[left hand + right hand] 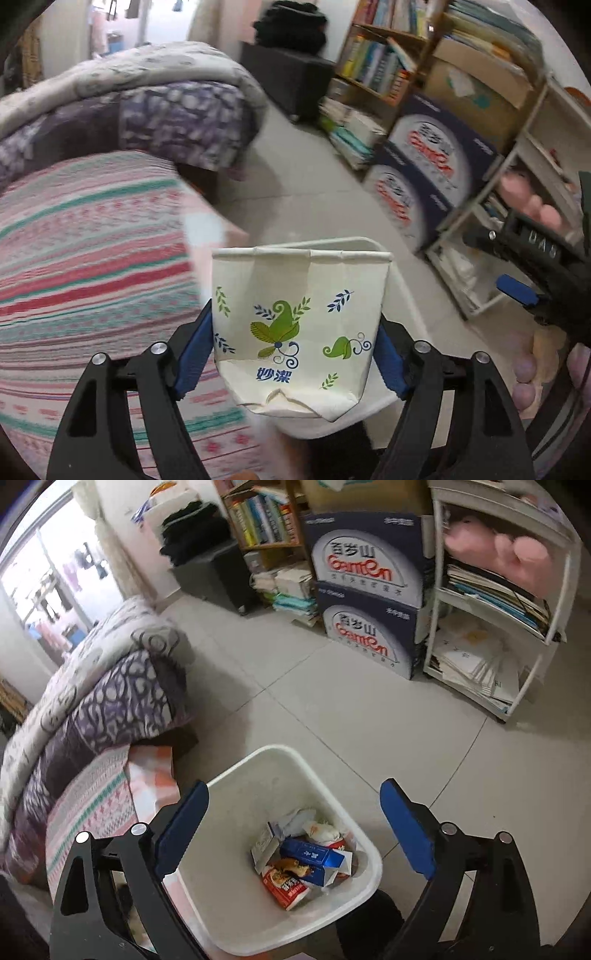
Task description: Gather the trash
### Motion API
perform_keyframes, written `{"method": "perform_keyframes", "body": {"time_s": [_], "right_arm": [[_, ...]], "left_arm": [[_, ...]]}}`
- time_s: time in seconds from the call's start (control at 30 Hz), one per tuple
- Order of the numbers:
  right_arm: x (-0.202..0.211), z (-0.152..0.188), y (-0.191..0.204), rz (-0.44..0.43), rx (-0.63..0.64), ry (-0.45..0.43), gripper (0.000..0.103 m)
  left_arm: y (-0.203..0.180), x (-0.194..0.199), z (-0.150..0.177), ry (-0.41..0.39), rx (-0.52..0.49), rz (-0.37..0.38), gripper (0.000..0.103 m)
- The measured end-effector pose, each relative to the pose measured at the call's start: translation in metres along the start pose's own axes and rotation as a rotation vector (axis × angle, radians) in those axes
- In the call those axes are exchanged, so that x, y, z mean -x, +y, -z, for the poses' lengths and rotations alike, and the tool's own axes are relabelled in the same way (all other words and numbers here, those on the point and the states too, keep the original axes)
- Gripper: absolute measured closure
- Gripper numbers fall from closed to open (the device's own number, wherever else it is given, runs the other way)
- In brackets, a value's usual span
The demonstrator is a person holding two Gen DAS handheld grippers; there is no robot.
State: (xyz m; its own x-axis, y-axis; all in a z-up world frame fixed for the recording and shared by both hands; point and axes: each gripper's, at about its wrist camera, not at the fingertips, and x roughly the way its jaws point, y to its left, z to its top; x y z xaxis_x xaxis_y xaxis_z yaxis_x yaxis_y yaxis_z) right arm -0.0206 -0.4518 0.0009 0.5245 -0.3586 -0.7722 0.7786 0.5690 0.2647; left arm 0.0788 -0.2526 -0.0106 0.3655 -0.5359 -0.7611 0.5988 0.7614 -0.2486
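A flattened white paper cup [299, 325] with green leaf prints sits upright between the blue pads of my left gripper [295, 317], both pads touching its sides. Behind and below the cup shows the rim of a white plastic bin [365, 242]. In the right wrist view the same bin [240, 794] stands on the floor by the bed, holding a blue carton [314, 854], a red packet [284, 886] and crumpled paper [321, 830]. My right gripper [293, 786] hangs open above the bin with nothing between its fingers.
A bed with a striped pink cover [92, 266] and a folded quilt [110, 672] lies to the left. Stacked blue boxes [365, 602], a bookshelf [266, 520] and a white rack [491, 635] line the far side. A person's fingers [524, 369] show at the right edge.
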Motion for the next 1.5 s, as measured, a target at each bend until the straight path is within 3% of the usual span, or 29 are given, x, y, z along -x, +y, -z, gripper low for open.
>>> {"method": "perform_keyframes", "body": {"time_s": [0.13,0.27,0.4,0.47,0.57,0.73,1.0,1.2,1.5], "right_arm": [[0.009,-0.004,0.001,-0.008,-0.007,-0.035,0.012],[0.021,0.002,0.017,-0.003,0.06,-0.087,0.01],[0.037,0.011,0.04,0.014,0.166,-0.15,0.009],[0.051,0.019,0.051,0.007,0.21,-0.19,0.007],[0.075,0.041,0.065,-0.031,0.26,-0.236,0.007],[0.093,0.082,0.082,-0.106,0.345,-0.238,0.007],[0.091,0.123,0.098,-0.158,0.435,-0.292,0.007],[0.089,0.126,0.1,-0.175,0.422,-0.303,0.007],[0.087,0.133,0.104,-0.173,0.44,-0.306,0.007]], "left_arm": [[0.001,-0.007,0.004,0.026,0.032,0.051,0.019],[0.014,0.009,0.011,0.014,0.059,0.01,0.019],[0.024,0.046,0.017,-0.057,0.046,-0.14,0.018],[0.027,0.069,0.021,-0.116,0.042,-0.213,0.013],[0.029,0.109,0.032,-0.24,0.052,-0.341,0.007],[0.034,0.16,0.059,-0.464,0.088,-0.61,0.007],[0.078,0.174,0.073,-0.409,0.209,-0.613,0.007],[0.085,0.161,0.078,-0.344,0.207,-0.593,0.007],[0.083,0.156,0.078,-0.324,0.189,-0.614,0.007]]}}
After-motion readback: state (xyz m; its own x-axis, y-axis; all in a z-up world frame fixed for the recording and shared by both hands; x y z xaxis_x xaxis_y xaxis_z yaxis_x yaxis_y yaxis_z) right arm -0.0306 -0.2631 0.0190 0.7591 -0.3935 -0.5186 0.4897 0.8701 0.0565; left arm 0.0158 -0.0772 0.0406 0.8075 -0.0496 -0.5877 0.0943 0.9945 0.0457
